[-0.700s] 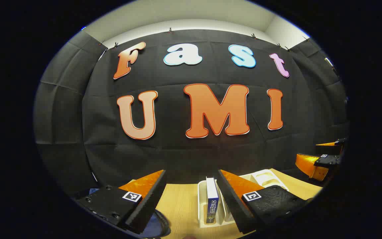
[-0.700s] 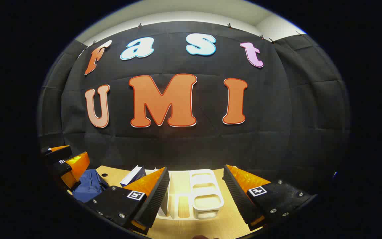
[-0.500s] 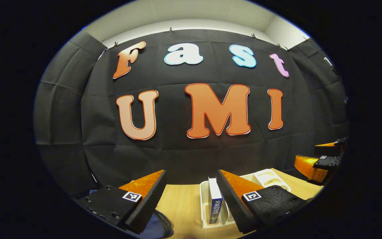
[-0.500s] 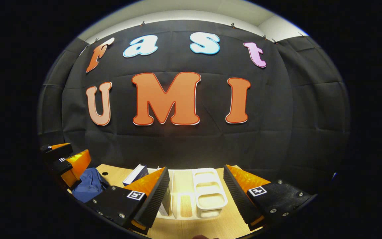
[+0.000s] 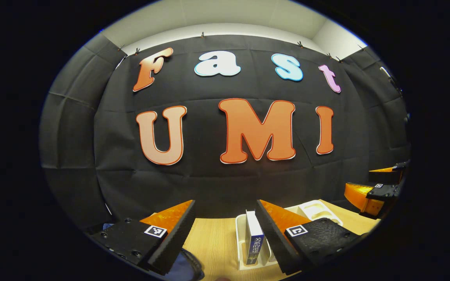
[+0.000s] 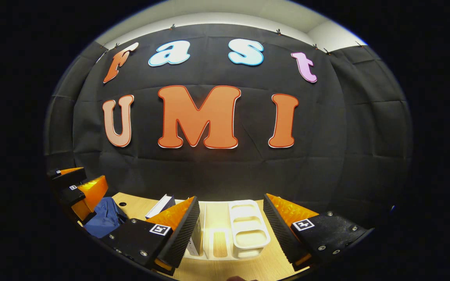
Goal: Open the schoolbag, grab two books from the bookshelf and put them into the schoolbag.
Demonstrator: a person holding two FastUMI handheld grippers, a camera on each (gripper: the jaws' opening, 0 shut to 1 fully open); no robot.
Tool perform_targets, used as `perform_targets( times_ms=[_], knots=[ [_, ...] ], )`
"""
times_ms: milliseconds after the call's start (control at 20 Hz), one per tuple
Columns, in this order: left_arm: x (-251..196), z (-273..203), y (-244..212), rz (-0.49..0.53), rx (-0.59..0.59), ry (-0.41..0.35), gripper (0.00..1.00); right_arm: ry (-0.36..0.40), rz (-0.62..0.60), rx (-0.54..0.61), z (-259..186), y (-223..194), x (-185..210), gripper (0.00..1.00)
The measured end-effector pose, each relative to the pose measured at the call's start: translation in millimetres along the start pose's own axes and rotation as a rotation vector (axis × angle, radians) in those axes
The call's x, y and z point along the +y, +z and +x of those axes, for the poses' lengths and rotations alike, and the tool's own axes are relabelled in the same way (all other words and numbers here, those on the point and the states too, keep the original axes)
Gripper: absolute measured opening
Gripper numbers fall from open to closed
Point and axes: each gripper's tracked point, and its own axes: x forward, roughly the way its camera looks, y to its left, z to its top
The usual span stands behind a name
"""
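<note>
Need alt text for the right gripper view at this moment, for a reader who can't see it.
The right hand-held gripper hangs open above a wooden table, aimed at a white bookshelf on it, with a book leaning at the shelf's left end. At far left, the left hand-held gripper hovers above the blue schoolbag.

Lighting: even, moderately bright, from overhead; pale ceiling strip brightest. Black wall cloth matte, faint creases showing. Glare: bright patch on white rack [image 6: 244,228] and table [image 5: 217,238]; sheen on orange fingers [image 6: 178,212]. Focus: sharp centrally, no motion blur. Distortion: strong fisheye bowing, edges darkened and soft toward the rim.
</note>
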Motion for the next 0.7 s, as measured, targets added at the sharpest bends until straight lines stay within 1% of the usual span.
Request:
perform_targets(
  times_ms=[300, 700],
  knots=[
    [-2.1, -1.1, 0.5, 0.004, 0.003, -0.007, 0.95, 0.004, -0.008, -0.008, -0.3, 1.4, 1.8, 0.97],
    [-0.6, -2.6, 0.6, 0.008, 0.004, 0.001, 0.95, 0.020, -0.006, -0.007, -1.2, 1.1, 5.5, 0.97]
  ],
)
